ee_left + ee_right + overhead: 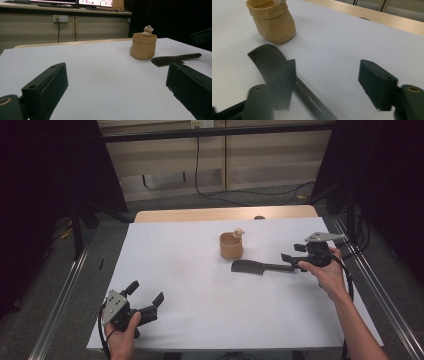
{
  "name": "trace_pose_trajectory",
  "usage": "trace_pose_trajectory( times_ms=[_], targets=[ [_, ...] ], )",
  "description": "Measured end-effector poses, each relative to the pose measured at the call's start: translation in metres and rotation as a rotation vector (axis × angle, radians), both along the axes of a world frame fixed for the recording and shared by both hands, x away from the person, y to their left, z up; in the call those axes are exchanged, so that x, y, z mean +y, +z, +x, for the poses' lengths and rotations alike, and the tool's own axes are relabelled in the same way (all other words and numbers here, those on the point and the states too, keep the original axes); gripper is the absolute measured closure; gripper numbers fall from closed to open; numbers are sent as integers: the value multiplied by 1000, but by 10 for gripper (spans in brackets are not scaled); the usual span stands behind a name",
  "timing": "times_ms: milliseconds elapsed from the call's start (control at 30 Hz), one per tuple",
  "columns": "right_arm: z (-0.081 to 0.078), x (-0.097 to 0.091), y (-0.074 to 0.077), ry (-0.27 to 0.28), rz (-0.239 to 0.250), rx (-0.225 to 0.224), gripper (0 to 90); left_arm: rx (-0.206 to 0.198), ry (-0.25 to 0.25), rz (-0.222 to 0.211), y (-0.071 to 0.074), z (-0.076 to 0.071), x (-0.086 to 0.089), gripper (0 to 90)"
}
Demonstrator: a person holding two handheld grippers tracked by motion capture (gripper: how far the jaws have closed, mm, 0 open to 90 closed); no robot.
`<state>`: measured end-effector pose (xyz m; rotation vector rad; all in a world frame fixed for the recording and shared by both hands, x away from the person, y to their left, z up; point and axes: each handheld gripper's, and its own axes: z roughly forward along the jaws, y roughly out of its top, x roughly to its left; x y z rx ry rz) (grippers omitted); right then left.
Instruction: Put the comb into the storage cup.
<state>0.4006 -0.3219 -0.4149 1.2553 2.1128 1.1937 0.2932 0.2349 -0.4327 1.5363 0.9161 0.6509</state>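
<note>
A tan fabric pouch (pixel 231 246) stands upright at the middle of the white table cover, with a small pale figure (pixel 238 233) poking out of its top. To its right lies a black comb (pixel 260 267), handle pointing right. My right gripper (pixel 292 254) hovers at the handle's end, open. In the right gripper view the right gripper (pixel 327 67) has wide jaws; the comb (pixel 268 60) runs beneath the left jaw, and the pouch (pixel 273 21) sits beyond. My left gripper (pixel 147 291) rests open at the front left. Through the left gripper (pixel 117 75) I see pouch (pixel 143 47) and comb (pixel 172 59).
The white cover (pixel 200 285) spans a wooden table whose bare far edge (pixel 200 214) shows. Metal rails (pixel 65 290) run along both sides. Cables trail on the floor behind. A small dark spot (pixel 259 217) sits at the far edge.
</note>
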Motion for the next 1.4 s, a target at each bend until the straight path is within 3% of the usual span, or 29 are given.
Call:
trace_pose_trajectory(
  times_ms=[33, 67, 133, 267, 500, 533, 700, 833, 1133, 1400],
  targets=[
    [0, 0, 0, 0, 0, 0, 257, 0, 0, 0, 0, 0, 0, 40],
    [-1, -2, 1, -7, 17, -1, 166, -2, -1, 0, 0, 0, 0, 40],
    [-2, -3, 3, -22, 27, -3, 122, -1, 3, -8, 0, 0, 0, 40],
    [-3, -5, 6, -5, 32, 9, 98, 1, 4, -6, 0, 0, 1, 40],
    [-7, 1, 11, 6, 3, -18, 70, 1, -3, 1, 0, 1, 0, 40],
    [-5, 3, 13, 30, 7, -13, 28, 1, -3, 2, 0, 1, 0, 40],
    [4, 10, 13, 90, 5, 31, 36, -3, -3, 0, 0, 1, 0, 40],
    [15, 23, 11, 171, -42, 83, 36, -3, -3, 0, 0, 0, 0, 40],
    [27, 34, 6, 228, -129, 160, 45, -3, -3, 1, 0, 0, 1, 39],
    [35, 42, 2, 290, -219, 232, 105, 2, -5, 1, 0, 0, 0, 39]
  ],
)
